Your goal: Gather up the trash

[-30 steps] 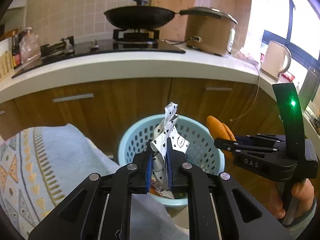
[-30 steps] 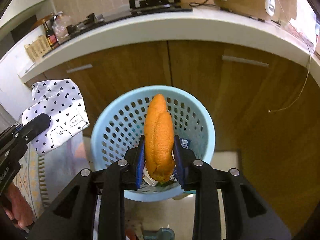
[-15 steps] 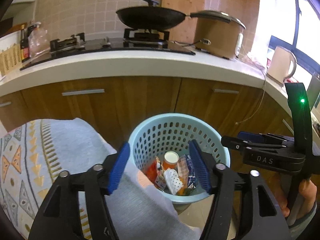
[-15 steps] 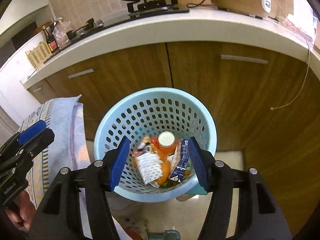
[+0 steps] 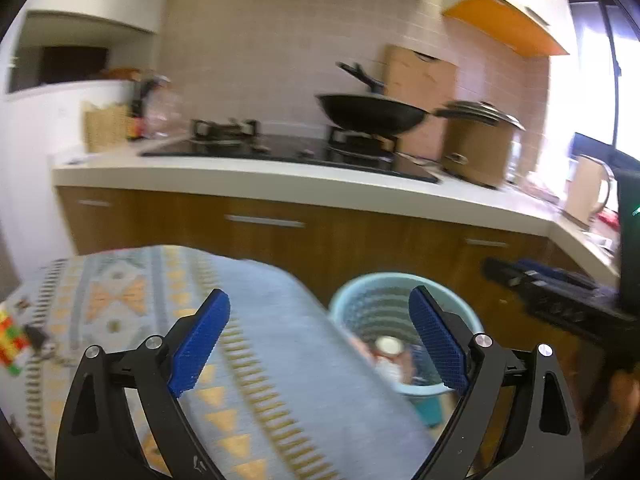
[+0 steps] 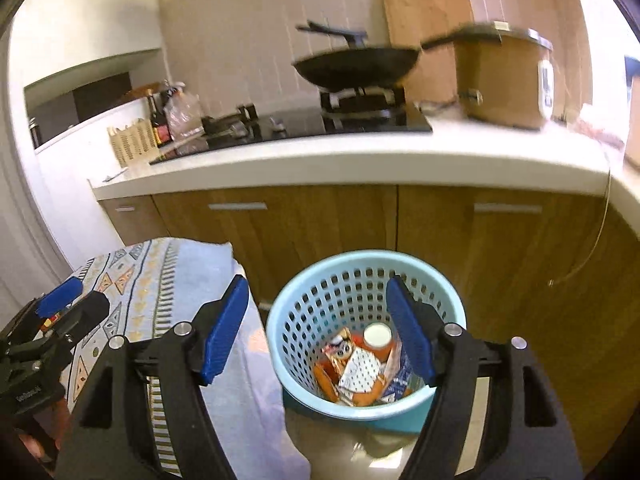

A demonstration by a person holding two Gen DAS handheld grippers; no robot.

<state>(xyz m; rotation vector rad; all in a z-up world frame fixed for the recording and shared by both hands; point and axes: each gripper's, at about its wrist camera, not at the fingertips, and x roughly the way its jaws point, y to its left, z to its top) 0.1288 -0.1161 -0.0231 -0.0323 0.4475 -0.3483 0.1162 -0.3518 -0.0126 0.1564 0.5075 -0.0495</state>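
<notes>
Both tools are empty, with their blue pads spread wide: the left gripper (image 5: 318, 338) hangs over the cloth (image 5: 280, 360), and the right gripper (image 6: 318, 328) stands over the bin (image 6: 280, 320).

The trash (image 6: 360, 368) lies in the bottom of the bin: a dotted wrapper, orange pieces, a white-capped bottle and a blue packet. That much looks collected.

More seems to be left. In the left view, at 9 o'clock on the cloth, sits something small and multicoloured (image 5: 12, 340), too blurred to name.

The right view looks nearly straight down into the bin and shows its contents sharply, with the left tool at 8 o'clock. The left view is smeared; its bin (image 5: 404, 284) sits at 4 o'clock with only the white cap clear. Only it shows the kettle (image 5: 588, 188) and window at 3 o'clock, past the counter (image 5: 280, 184).
</notes>
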